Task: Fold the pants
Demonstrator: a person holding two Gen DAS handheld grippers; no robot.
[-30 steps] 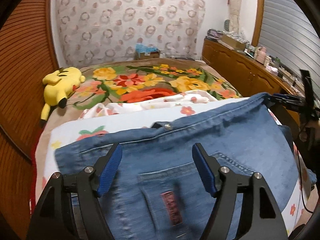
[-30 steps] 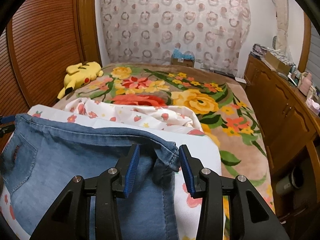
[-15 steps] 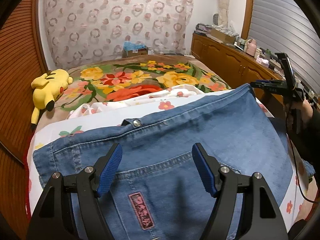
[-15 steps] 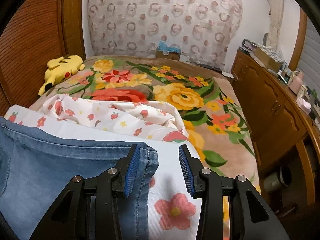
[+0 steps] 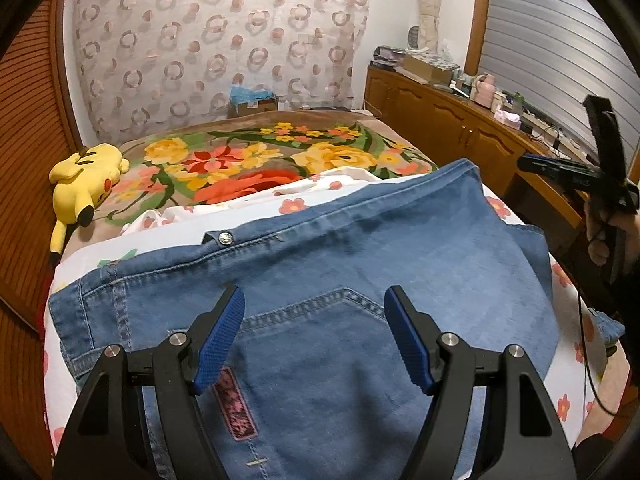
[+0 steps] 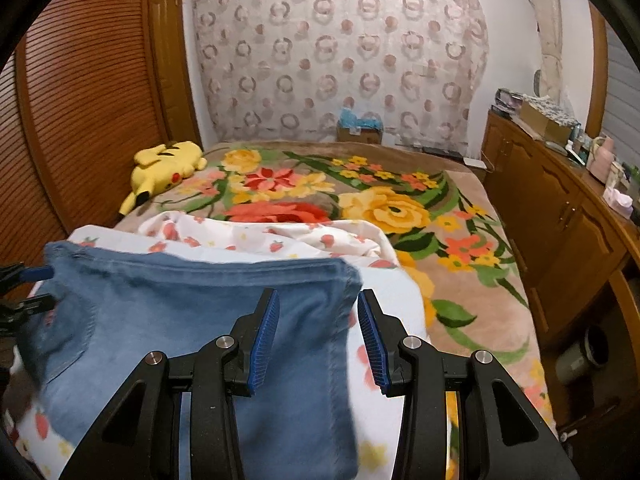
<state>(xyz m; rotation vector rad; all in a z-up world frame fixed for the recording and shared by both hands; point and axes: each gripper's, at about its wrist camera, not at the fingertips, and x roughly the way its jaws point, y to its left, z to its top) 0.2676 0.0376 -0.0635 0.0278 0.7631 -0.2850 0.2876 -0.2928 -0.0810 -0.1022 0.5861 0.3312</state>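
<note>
We hover L gripper (image 5: 314,332) released over jeans (image 5: 360,280) pocket; R gripper (image 6: 316,334) released at bed's near-right corner. Risk: pinching bedsheet (image 6: 392,292) w/ hem, dragging fold crooked.

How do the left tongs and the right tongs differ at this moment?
The left tongs stand wide apart; the right tongs stand narrower. The left tongs hang over the jeans near the back pocket; the right tongs hang over the jeans' right edge, beside the strawberry sheet. Both are open and grip nothing.
</note>
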